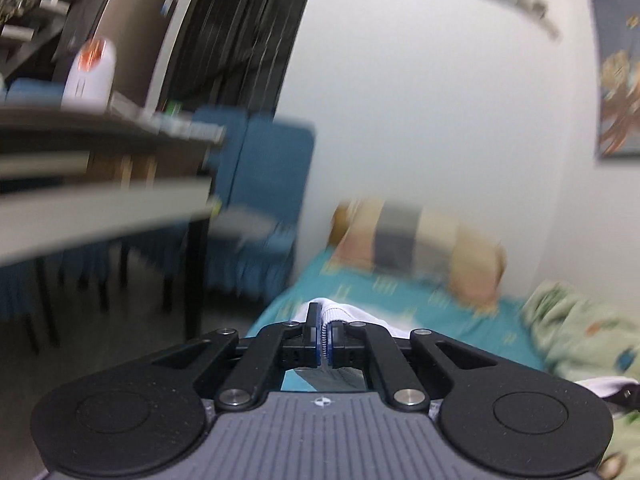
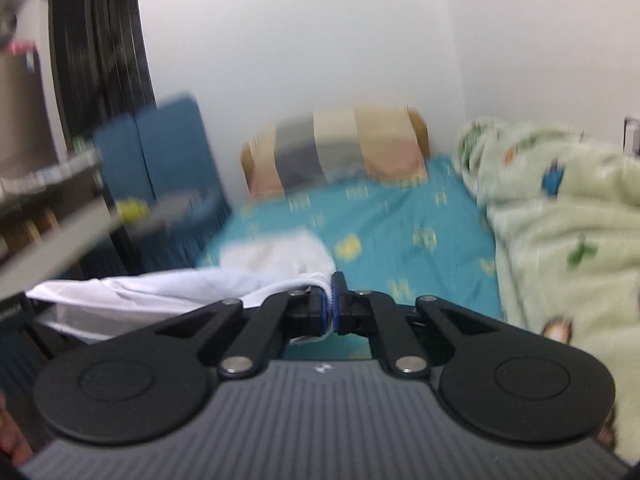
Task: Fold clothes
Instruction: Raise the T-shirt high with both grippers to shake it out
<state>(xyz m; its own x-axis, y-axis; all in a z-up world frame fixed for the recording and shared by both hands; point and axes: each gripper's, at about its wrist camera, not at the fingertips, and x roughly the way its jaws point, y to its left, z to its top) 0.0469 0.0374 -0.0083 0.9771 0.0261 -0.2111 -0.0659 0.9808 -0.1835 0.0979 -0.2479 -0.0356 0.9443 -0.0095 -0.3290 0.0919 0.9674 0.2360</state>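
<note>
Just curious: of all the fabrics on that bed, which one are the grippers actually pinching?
The white garment: both the left gripper and right gripper clamp its edge. The teal bedsheet and pale green blanket lie untouched.

The right gripper [image 2: 330, 307] has its fingers [image 2: 316, 308] clamped on a white garment [image 2: 160, 292] that trails to the left above the teal bed sheet [image 2: 380, 220], with a striped pillow [image 2: 336, 148] at the sheet's far end and a pale green blanket [image 2: 560, 220] on its right.

Each wrist camera sits just behind its own tongs, low and close over the teal bed [image 2: 400, 216], facing the white wall, and both views share the striped pillow [image 1: 416, 240] and blue chair [image 2: 168, 152].
</note>
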